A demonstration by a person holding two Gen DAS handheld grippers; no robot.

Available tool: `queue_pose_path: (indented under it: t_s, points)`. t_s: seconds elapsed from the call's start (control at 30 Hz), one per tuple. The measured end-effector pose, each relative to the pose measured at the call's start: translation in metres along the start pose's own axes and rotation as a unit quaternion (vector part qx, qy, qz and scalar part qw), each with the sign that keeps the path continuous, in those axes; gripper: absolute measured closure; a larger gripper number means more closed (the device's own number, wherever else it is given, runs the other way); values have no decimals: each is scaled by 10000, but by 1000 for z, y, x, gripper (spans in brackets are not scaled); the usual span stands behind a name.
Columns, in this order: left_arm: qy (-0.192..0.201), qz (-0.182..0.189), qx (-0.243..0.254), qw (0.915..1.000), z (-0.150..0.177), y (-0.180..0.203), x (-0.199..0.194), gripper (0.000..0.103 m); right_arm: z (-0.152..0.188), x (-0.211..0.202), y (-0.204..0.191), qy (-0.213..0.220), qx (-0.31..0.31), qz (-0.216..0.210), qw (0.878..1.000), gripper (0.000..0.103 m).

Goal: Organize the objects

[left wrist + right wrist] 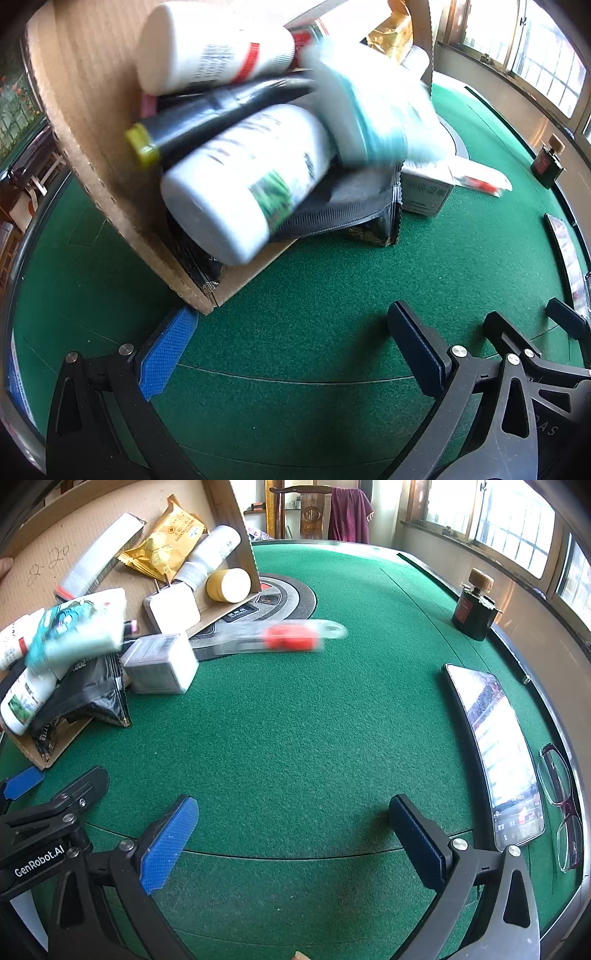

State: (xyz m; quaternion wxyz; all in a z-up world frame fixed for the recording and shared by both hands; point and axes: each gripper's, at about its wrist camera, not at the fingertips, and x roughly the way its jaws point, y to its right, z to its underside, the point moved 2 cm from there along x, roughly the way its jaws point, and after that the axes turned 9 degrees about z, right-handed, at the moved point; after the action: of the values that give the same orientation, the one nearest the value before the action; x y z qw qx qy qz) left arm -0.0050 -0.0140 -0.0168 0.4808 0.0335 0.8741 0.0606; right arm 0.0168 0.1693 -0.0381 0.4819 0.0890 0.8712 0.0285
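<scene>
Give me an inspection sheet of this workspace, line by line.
Surface: green felt table, round panel in its middle.
Job's things: tipped cardboard box spilling white bottles, a black pouch, a gold snack pack, a yellow jar; a white carton and a blurred clear packet with red contents lie on the felt.
Clutter: phone, glasses, dark bottle along the right edge.
Grippers: left gripper and right gripper both open, holding nothing.
Cables: nothing seen.
Surroundings: windows, a wooden chair with a maroon cloth.
</scene>
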Motion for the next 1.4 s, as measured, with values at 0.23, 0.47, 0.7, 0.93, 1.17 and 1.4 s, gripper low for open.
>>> queue_pose_path:
  t_s: [0.23, 0.47, 0.7, 0.93, 1.17, 1.4]
  points:
    - [-1, 2, 3, 10000, 1, 0, -1, 0, 0, 0, 0, 0, -1, 2, 10000, 0]
    - [-2, 6, 8, 10000, 1, 0, -1, 0, 0, 0, 0, 0, -4, 1, 10000, 0]
    - [-7, 7, 13, 10000, 1, 1, -1, 0, 0, 0, 0, 0, -3, 3, 10000, 0]
    - [-7, 8, 13, 10000, 2, 1, -1, 0, 0, 0, 0, 0, -3, 4, 10000, 0]
    - [-18, 50, 75, 10000, 2, 1, -1, 0, -2, 1, -2, 1, -3, 5, 10000, 0]
    - [-18, 53, 78, 10000, 2, 1, -1, 0, -2, 1, -2, 1, -4, 5, 10000, 0]
